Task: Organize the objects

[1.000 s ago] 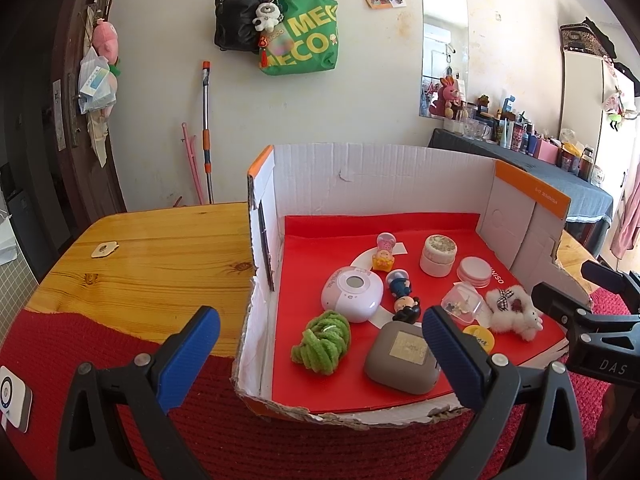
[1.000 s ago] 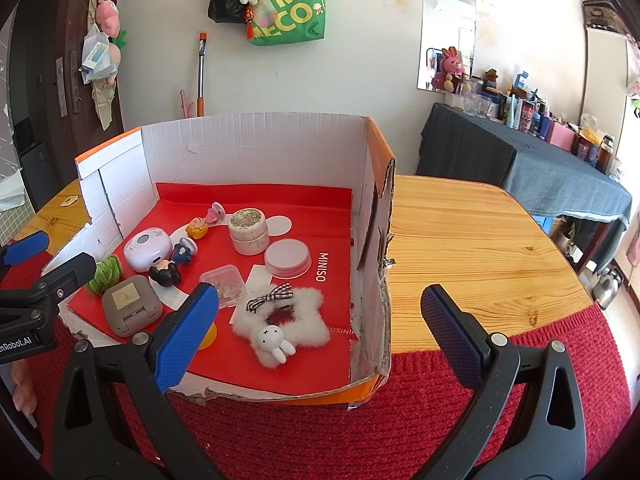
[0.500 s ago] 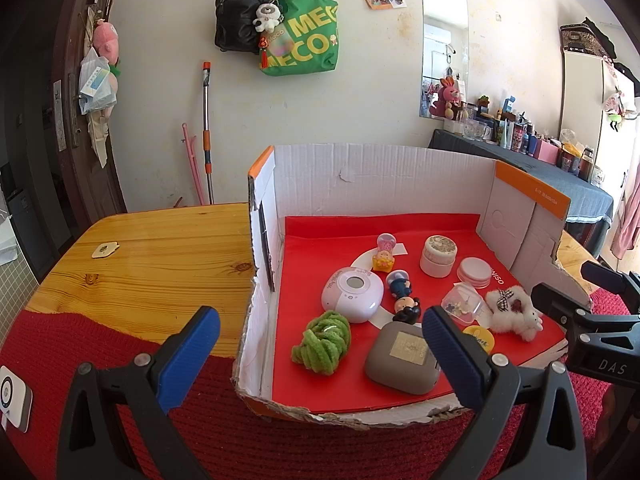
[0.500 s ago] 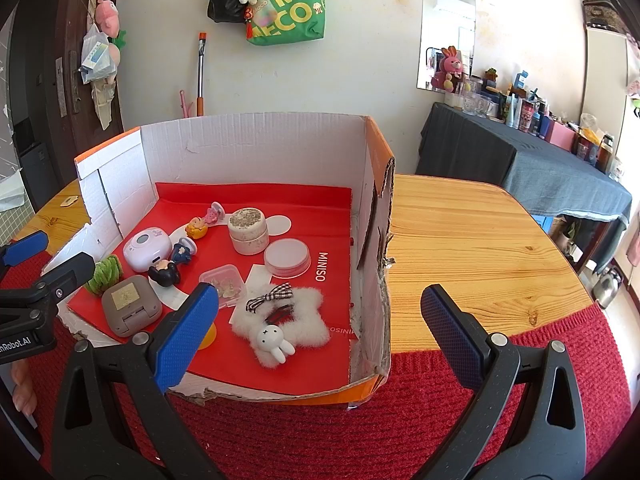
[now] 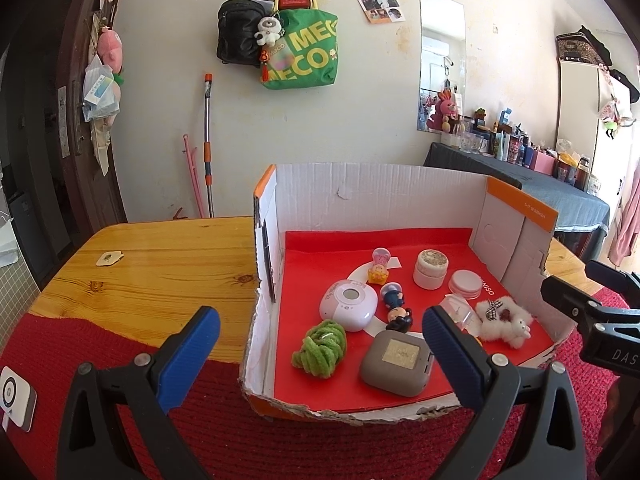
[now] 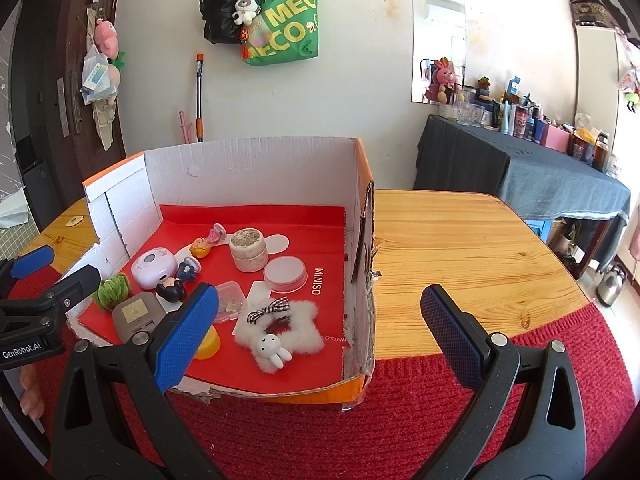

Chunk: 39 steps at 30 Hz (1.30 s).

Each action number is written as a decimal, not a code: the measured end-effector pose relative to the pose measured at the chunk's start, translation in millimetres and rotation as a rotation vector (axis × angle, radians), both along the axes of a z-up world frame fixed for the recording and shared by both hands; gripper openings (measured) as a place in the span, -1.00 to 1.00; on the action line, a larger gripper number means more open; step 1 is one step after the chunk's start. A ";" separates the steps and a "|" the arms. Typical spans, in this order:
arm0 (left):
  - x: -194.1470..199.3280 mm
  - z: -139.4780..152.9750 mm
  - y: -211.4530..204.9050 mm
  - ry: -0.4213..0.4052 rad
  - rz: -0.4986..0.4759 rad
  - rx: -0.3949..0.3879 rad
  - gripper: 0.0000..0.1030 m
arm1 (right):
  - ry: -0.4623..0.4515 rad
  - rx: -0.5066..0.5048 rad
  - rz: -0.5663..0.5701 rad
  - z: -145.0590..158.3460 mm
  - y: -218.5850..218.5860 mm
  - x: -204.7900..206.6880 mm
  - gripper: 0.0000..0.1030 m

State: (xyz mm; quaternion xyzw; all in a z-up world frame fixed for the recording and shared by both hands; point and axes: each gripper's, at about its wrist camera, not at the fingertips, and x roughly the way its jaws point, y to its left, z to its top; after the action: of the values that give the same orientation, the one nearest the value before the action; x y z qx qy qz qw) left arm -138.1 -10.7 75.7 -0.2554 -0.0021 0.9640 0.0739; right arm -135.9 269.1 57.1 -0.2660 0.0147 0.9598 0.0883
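Note:
A low cardboard box [image 5: 376,188] [image 6: 248,160] with a red floor holds several small things: a green fuzzy coil [image 5: 320,349] [image 6: 113,291], a grey square case [image 5: 396,362] [image 6: 137,316], a pink round device [image 5: 349,306] [image 6: 154,266], a small doll [image 5: 396,306] [image 6: 180,278], a cream jar [image 5: 430,269] [image 6: 248,249], a pink lid [image 5: 464,284] [image 6: 285,274] and a white plush bunny clip [image 5: 505,320] [image 6: 278,334]. My left gripper [image 5: 320,356] is open and empty in front of the box's left front corner. My right gripper [image 6: 318,336] is open and empty before the box's right front corner.
The box stands on a wooden table [image 5: 152,272] [image 6: 452,248] with a red knitted mat [image 5: 120,372] [image 6: 400,420] along its front. A small tag [image 5: 109,258] lies on the wood at the left. A white gadget [image 5: 14,394] lies on the mat's left edge.

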 end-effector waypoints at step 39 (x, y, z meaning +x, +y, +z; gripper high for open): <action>40.1 -59.0 11.9 -0.379 0.016 -0.070 1.00 | -0.366 -0.063 -0.077 -59.0 -20.8 42.5 1.00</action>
State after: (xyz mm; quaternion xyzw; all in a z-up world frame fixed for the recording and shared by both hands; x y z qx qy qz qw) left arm -98.0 1.2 16.7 -0.4349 0.0155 0.8986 0.0553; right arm -93.4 248.3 -1.8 -0.4380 0.0387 0.8904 0.1179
